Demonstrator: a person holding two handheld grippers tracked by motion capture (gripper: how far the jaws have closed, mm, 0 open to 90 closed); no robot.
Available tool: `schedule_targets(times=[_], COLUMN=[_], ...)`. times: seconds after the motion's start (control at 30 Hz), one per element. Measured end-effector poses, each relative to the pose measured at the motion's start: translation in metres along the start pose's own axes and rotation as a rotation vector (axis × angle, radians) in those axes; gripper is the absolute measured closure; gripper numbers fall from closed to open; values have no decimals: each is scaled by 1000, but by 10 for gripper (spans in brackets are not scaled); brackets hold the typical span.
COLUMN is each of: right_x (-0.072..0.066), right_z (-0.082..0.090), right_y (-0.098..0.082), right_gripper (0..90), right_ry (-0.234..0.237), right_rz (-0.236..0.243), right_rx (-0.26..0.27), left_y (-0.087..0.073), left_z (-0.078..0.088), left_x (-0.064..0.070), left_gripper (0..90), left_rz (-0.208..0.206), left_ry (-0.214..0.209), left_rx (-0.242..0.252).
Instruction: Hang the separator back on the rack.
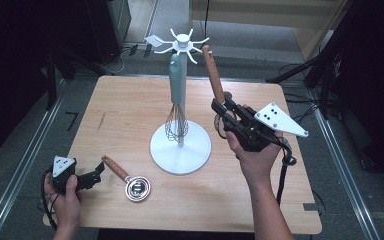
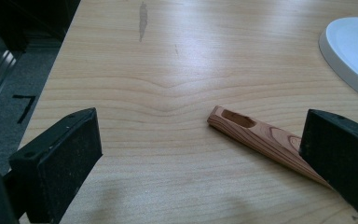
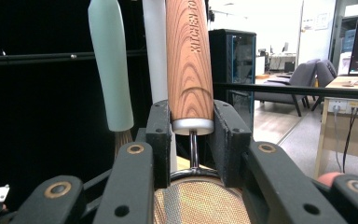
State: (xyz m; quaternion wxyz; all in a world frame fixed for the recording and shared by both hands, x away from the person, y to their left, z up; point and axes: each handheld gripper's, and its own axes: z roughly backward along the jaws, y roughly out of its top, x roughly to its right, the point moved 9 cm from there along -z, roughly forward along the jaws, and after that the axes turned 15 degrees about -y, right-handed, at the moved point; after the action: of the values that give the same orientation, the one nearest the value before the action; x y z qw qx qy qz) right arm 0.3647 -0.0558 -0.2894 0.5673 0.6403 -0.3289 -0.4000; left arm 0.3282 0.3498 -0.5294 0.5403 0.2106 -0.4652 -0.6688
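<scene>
Gripping a wooden-handled strainer [image 3: 189,65] by the base of its handle, the right gripper [image 1: 220,107] held it upright at about three o'clock from the white rack [image 1: 181,145], the handle rising at twelve o'clock from the jaws beside the hanging whisk [image 1: 177,95]. At the table's [image 1: 130,110] seven o'clock corner, the left gripper [image 1: 99,170] lay open, a wooden-handled measuring spoon [image 1: 127,179] just at its three o'clock side.
</scene>
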Motion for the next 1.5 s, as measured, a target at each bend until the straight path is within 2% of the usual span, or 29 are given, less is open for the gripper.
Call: schedule_targets(times=[0.3, 0.87, 1.0, 1.13, 1.2, 1.37, 1.5], right_x=[0, -2, -2, -3, -3, -5, -9], right_z=[-4, -12, -13, -12, -12, -10, -12], right_y=[-8, -11, -10, -9, -8, -4, 2], right_gripper=[718, 714, 635, 636, 675, 879, 900], right_ry=[30, 35, 29, 21, 14, 19, 13], right_rz=[-6, 11, -2, 8, 17, 34, 48], right_rx=[-28, -63, -65, -63, -61, -70, -69], left_y=[0, 0, 0, 0, 0, 0, 0], left_z=[0, 0, 0, 0, 0, 0, 0], left_x=[0, 0, 0, 0, 0, 0, 0], left_gripper=[0, 0, 0, 0, 0, 0, 0], left_rz=[0, 0, 0, 0, 0, -1, -1], left_ry=[-1, -1, -1, 0, 0, 0, 0], left_rx=[0, 0, 0, 0, 0, -1, -1])
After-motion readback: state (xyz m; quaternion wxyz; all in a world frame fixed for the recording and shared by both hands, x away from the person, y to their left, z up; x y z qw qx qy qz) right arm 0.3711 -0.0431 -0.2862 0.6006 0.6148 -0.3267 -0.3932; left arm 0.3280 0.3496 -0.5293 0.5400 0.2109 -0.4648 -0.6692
